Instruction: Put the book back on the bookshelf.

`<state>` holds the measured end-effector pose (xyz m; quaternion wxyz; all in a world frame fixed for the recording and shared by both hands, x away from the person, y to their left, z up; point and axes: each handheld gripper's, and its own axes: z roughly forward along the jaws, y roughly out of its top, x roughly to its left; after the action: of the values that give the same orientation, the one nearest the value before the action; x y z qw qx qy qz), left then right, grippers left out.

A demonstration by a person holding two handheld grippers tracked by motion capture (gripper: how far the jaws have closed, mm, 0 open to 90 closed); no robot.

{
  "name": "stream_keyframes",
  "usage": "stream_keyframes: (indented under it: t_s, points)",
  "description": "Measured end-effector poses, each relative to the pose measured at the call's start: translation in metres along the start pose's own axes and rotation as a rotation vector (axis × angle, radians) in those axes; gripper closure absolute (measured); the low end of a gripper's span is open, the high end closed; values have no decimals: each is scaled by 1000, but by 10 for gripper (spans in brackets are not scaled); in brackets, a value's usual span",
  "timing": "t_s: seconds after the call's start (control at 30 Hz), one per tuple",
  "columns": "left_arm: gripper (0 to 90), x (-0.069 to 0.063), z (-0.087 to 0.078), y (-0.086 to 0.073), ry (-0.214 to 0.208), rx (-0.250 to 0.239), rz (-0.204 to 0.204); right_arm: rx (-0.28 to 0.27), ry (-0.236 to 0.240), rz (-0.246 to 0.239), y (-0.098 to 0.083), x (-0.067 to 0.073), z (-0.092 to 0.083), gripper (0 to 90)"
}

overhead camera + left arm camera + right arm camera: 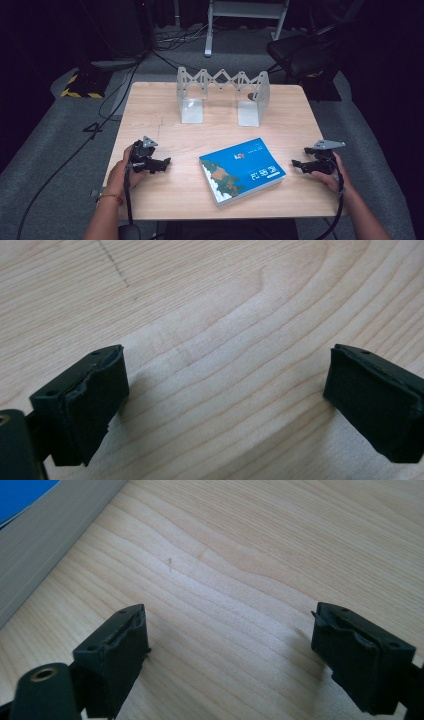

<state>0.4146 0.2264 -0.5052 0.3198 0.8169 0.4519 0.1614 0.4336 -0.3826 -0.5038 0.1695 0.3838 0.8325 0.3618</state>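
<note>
A thick book with a blue cover [242, 169] lies flat near the middle front of the wooden table [165, 115], turned at an angle. My left gripper [162, 163] rests on the table to the left of the book, apart from it. Its jaws stand wide apart over bare wood, so my left gripper [225, 395] is open. My right gripper [298, 165] lies to the right of the book, pointing at it. It too is open [230, 660], with nothing between its jaws. The book's page edge [45, 535] shows at the upper left of the right gripper view.
A white metal expanding book rack [222, 95] stands at the back of the table, with two upright end plates and a zigzag link between them. Beyond the table are cables, a dark chair [305, 55] and a stand base on a grey floor.
</note>
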Motion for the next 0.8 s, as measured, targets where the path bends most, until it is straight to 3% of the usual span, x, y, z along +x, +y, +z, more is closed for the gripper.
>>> stream_keyframes:
  t_s: [0.07, 0.13, 0.2, 0.27, 0.37, 0.5, 0.57, 0.7, 0.8]
  points:
    - [25, -1, 3, 3, -12, 1, 28, 4, 21, -16, 0, 0, -1, 160]
    - [29, -10, 7, 7, -39, 2, 61, 8, 111, -101, -2, 5, -4, 172]
    - [37, -22, 9, 10, -85, 4, 109, -2, 147, -145, -3, 8, -6, 221]
    - [37, -35, 10, 10, -116, 3, 139, -3, 152, -149, -3, 8, -6, 220]
    - [37, -56, 9, 8, -197, 8, 233, 7, 169, -162, -3, 10, -7, 219]
    - [36, -69, 10, 9, -219, 10, 261, 42, 195, -193, -2, 19, -9, 212]
    - [29, -73, 10, 9, -218, 11, 254, 68, 217, -222, -2, 30, -13, 221]
    - [28, -79, 13, 12, -256, 14, 305, 60, 245, -248, -10, 51, -21, 211]
    - [2, -83, 17, 16, -266, 20, 309, 62, 253, -266, -10, 62, -21, 206]
